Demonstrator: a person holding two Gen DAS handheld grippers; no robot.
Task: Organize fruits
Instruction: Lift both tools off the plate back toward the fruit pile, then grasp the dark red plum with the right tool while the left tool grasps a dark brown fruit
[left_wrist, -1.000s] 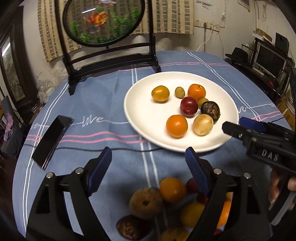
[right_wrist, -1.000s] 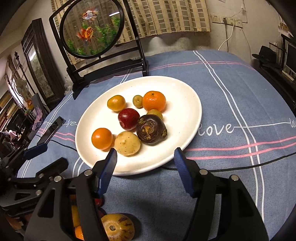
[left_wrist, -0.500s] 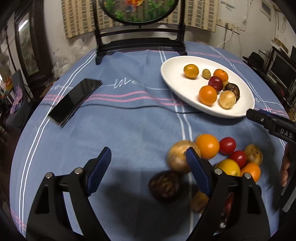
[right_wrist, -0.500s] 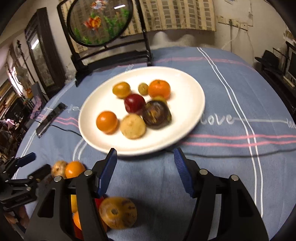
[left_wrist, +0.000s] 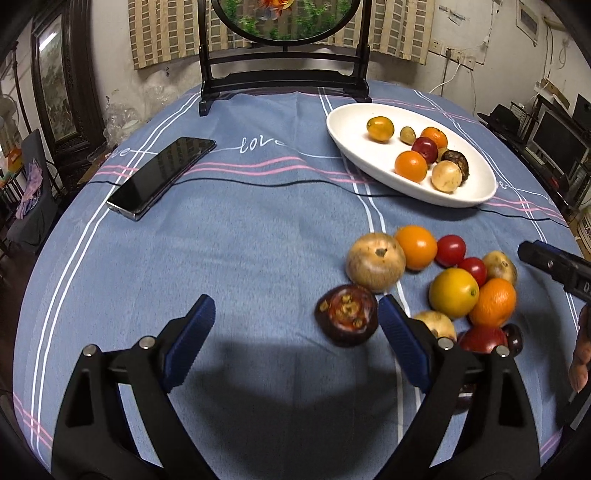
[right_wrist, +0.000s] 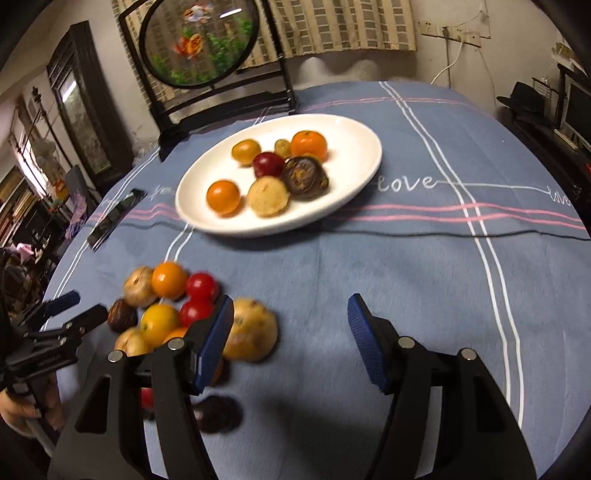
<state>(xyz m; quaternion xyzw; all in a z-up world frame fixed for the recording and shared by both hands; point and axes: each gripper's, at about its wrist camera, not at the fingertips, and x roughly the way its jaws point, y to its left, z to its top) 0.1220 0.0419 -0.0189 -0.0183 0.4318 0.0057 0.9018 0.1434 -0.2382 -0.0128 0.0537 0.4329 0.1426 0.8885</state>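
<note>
- Fruit in 2 groups on the blue-clothed worktop (left_wrist: 240, 258): a white plate (left_wrist: 354, 147) at 1 o'clock in the left wrist view, and a loose pile (left_wrist: 454, 284) at 3 o'clock, near the plate but apart from it.
- Plate holds 7 visible pieces, among them an orange (left_wrist: 410, 166), a red fruit (left_wrist: 424, 149) and a dark brown fruit (left_wrist: 457, 162).
- Left tongs (left_wrist: 295, 345): jaws opening, nothing between the pads; a dark purple mangosteen (left_wrist: 346, 315) lies just left of the right pad.
- Right tongs (right_wrist: 290, 341): jaws apart, empty; a tan speckled fruit (right_wrist: 253, 334) sits just behind the left pad, blurred.
- Phone (left_wrist: 162, 177) at 10 o'clock, a black cable (left_wrist: 258, 181) just beside it.
</note>
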